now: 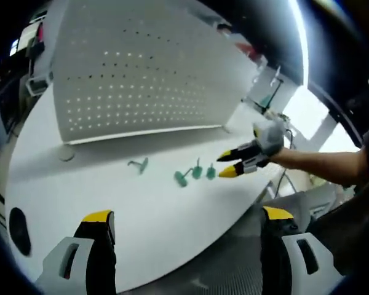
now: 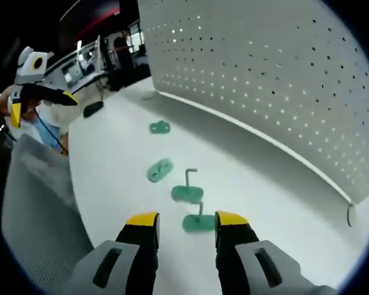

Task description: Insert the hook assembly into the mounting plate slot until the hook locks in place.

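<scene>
Green plastic hooks lie on smooth white table before perforated plate.

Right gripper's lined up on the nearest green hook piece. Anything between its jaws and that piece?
Nothing visible. In the right gripper view the right gripper is open, and the nearest green hook piece lies on the white table straight ahead, between the yellow jaw tips. The other green pieces lie farther out.
</scene>
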Demonstrator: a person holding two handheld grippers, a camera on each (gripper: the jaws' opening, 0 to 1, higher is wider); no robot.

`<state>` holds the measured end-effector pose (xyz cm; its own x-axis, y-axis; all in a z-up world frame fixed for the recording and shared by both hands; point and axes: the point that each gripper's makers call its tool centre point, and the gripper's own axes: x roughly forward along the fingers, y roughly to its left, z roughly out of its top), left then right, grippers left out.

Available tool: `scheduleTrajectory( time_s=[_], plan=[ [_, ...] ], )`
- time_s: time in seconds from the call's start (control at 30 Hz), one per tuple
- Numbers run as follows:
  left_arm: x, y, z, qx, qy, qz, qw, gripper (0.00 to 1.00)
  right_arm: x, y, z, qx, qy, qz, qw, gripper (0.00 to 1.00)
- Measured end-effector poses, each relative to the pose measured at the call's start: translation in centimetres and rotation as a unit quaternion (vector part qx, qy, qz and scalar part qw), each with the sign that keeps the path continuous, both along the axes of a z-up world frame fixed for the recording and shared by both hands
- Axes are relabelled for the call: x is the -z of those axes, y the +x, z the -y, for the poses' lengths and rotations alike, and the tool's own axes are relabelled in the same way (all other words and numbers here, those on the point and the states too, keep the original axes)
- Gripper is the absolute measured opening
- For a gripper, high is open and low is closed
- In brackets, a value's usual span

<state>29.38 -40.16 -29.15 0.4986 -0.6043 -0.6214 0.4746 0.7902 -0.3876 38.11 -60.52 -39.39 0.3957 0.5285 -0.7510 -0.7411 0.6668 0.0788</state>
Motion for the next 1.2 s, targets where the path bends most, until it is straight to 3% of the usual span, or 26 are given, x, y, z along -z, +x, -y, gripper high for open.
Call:
scheduleTrajectory(
  time_s=[0.33, 0.57, 0.9, 1.1, 1.2],
  plan=[
    [0.0, 0.5, 0.3, -0.003, 0.000, -0.002, 1.0000, 1.00, 1.7, 1.2, -0.4, -0.033, -0.001, -0.014, 0.9994, 0.26],
    [0.0, 0.7, 1.0, 0.001, -0.003, -0.005, 1.0000, 1.00, 1.8, 1.8, -0.7, -0.058, -0.005, -0.016, 0.9982, 0.22],
    [0.4, 0.7, 1.2, -0.001, -0.007, -0.010, 0.9999, 1.00, 2.0, 1.7, -1.1, -0.128, -0.031, -0.022, 0.9911, 0.13],
    [0.4, 0.7, 1.1, -0.002, -0.009, -0.011, 0.9999, 1.00, 2.0, 1.3, -1.5, -0.156, -0.049, -0.022, 0.9864, 0.03],
    [0.4, 0.8, 1.0, -0.004, -0.009, -0.010, 0.9999, 1.00, 1.9, 0.9, -1.7, -0.161, -0.053, -0.028, 0.9851, 0.02]
  ],
)
